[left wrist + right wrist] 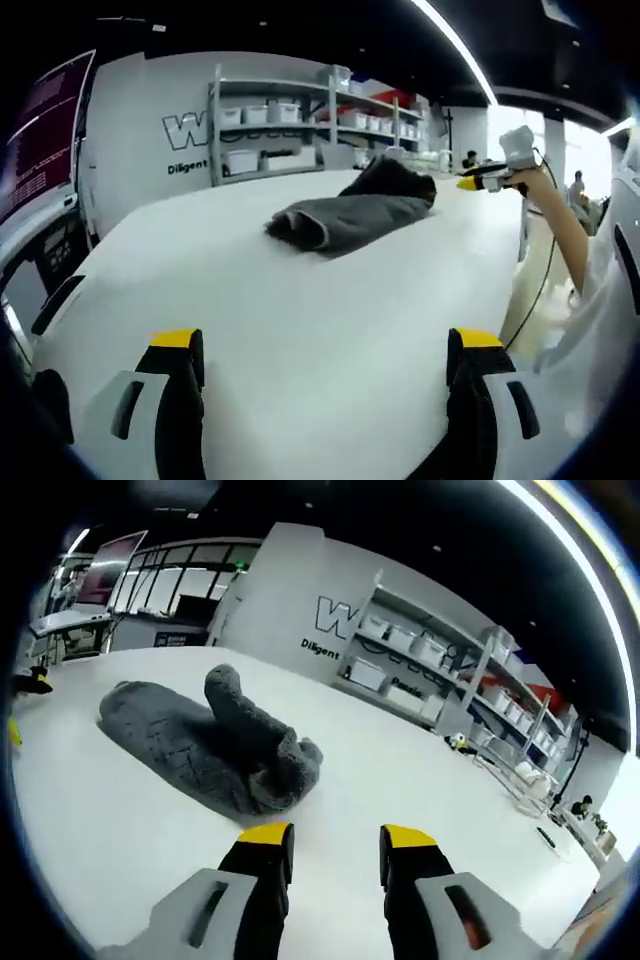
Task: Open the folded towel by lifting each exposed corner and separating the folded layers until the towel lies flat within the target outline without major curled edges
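left gripper view has its own left gripper [325, 345] lowest and nearest, jaws spread wide with bare white table [300, 300] between the yellow tips, nothing held; it sits well short of the towel [350, 212], which reads as a waiting stance rather than a grab. beyond it the towel lies near the middle of the table, a dark grey rumpled heap with one part humped up at its far end, not flat at all. past the towel and to its right a hand [530, 180] holds the right gripper [490, 178] just off the table edge; its jaws are too small there to judge. behind the towel stands a shelving rack [300, 120] with pale bins against a lettered wall

right gripper view puts the right gripper [335, 842] closest, jaws parted and empty, aimed at the towel [210, 745] from just beside its nearer bunched end. from this side the towel stretches away across the table [420, 780], one thick fold curling up and over the flatter quilted layer beneath. that raised fold looks like the exposed part to lift first, which likely explains why this gripper is the one drawn close. no target outline is visible around the towel, so the unfolding seems barely begun
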The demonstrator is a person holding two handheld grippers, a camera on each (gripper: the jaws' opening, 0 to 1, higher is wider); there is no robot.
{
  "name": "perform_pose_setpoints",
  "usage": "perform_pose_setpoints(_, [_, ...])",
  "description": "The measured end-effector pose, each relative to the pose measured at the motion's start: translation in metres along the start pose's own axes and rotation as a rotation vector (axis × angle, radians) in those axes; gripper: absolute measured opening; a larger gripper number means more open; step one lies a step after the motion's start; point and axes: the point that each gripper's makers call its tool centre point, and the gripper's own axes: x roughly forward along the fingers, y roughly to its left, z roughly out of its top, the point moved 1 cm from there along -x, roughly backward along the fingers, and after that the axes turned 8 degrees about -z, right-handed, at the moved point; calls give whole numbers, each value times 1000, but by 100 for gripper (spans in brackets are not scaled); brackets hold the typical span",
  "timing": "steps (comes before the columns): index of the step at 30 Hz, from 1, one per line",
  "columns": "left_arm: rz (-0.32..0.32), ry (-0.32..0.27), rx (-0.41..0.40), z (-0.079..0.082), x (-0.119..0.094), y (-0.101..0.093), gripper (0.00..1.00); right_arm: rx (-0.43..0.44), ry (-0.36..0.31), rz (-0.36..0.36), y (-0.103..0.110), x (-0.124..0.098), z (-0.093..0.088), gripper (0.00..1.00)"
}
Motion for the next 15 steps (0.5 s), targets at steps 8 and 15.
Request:
perform_pose_setpoints(8, [0, 4, 2, 1, 2, 0, 99, 12, -6, 45, 17, -1, -3, 33])
perform_pose_setpoints(15, [-13, 7, 5, 4, 5, -2, 99, 8, -11, 92, 34, -1, -3, 35])
